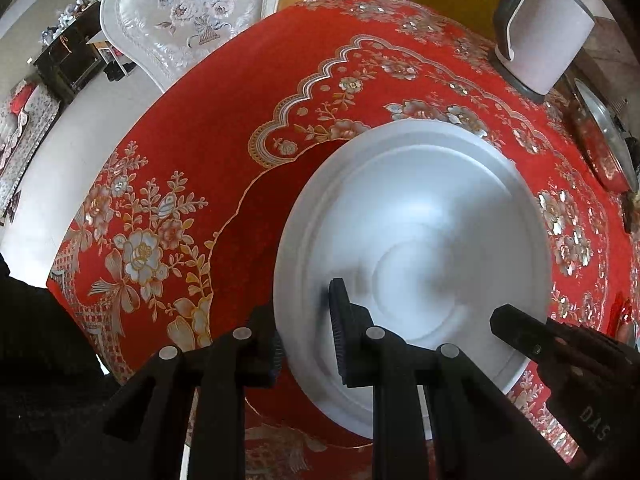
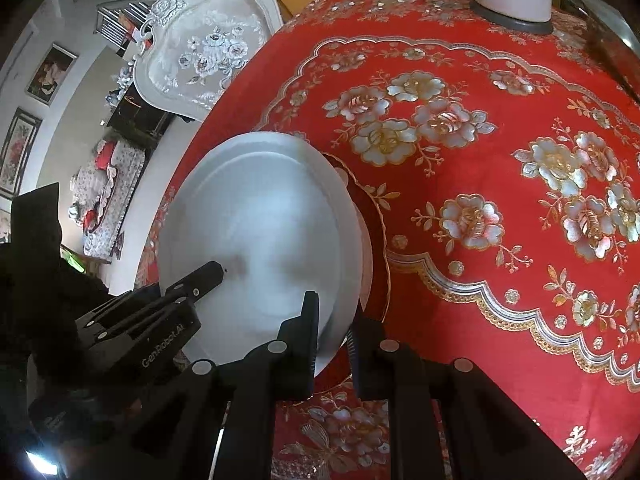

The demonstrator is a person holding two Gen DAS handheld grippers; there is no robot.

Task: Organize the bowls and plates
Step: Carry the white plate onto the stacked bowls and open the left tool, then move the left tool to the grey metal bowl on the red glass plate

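A white plate sits face up near the front edge of a counter covered in a red cloth with gold and silver flowers. The plate is round, so no long axis shows; its hollow faces upward. In the right wrist view a second rim shows just under the plate's right edge, which may be another dish beneath; this cannot be told for sure.

The left claw straddles the plate's left rim, one finger outside the edge and one over the inner face, with a clear gap between them; whether the pads touch the rim cannot be told. The right claw straddles the right rim in the same way, partly open.

At the far right of the counter stands a pale kettle on a dark base, with a glass lid just beside it. A white chair with floral upholstery stands beyond the counter's far left side. Nothing lies between the claws and the plate.
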